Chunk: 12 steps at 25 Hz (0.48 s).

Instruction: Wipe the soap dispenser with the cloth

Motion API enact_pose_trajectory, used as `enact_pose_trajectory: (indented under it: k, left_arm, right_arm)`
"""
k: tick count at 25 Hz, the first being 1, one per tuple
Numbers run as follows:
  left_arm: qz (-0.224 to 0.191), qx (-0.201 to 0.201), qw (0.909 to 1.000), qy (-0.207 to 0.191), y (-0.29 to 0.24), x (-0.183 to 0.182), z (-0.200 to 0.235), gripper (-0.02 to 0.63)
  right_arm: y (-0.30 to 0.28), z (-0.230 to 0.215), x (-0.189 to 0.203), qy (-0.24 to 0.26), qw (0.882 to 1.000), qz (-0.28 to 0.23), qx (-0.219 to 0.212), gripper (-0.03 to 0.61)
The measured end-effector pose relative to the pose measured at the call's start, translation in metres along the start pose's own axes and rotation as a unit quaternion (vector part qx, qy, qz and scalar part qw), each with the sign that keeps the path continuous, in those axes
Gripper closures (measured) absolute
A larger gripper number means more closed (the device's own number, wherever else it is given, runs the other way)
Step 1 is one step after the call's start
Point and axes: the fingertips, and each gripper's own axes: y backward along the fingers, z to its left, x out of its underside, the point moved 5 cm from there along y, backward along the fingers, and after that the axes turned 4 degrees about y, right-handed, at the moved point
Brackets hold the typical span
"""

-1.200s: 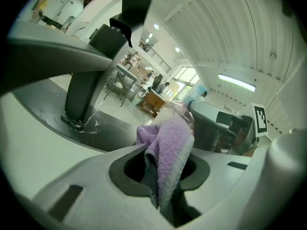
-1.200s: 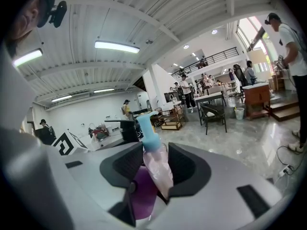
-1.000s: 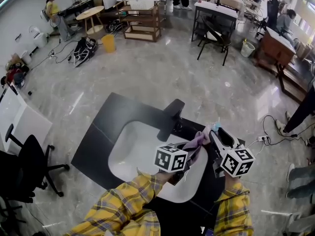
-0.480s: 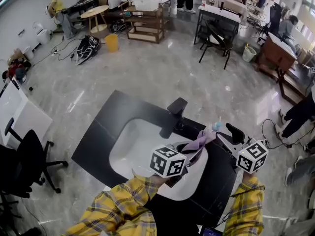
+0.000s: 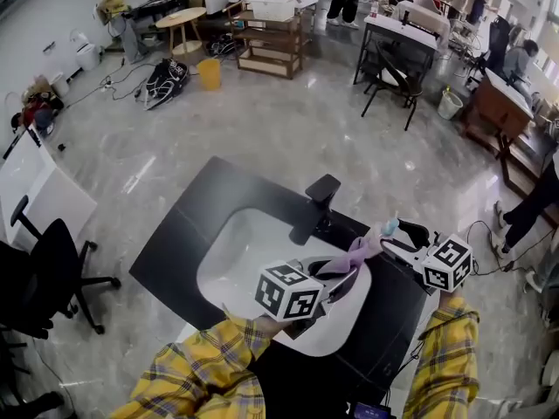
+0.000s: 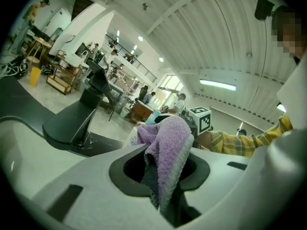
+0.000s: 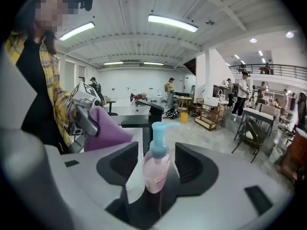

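A pink soap dispenser [image 7: 155,169] stands upright between the spread fingers of the right gripper [image 7: 156,178], touching neither, its long axis vertical and its blue spout pointing sideways toward one finger, while the left gripper [image 6: 163,178] is clamped on a purple cloth [image 6: 169,145] bulging past its fingertips.

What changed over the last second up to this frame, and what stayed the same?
The right gripper rolled and drew off to the right in the head view. Its jaws widened and now stand clear either side of the soap dispenser, apparently letting it go. The left gripper shifted slightly, still shut on the cloth. Dispenser, sink and faucet stayed put.
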Motion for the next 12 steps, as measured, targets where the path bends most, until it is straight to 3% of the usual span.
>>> enact_pose_trajectory:
  k: [5, 8, 12]
  left_arm:
    - [-0.009, -0.004, 0.9998, 0.019, 0.006, -0.005, 0.0, 0.528]
    - [-0.007, -0.014, 0.9999, 0.008, 0.009, -0.006, 0.0, 0.528]
    - [-0.006, -0.022, 0.9997, 0.01, 0.012, -0.004, 0.005, 0.528]
  right_arm:
    - [-0.009, -0.016, -0.007, 0.015, 0.999, -0.008, -0.032, 0.364]
    - [-0.01, -0.02, -0.012, 0.037, 0.998, -0.005, -0.044, 0.365]
    - [-0.015, -0.017, -0.014, 0.067, 0.995, 0.014, -0.07, 0.419]
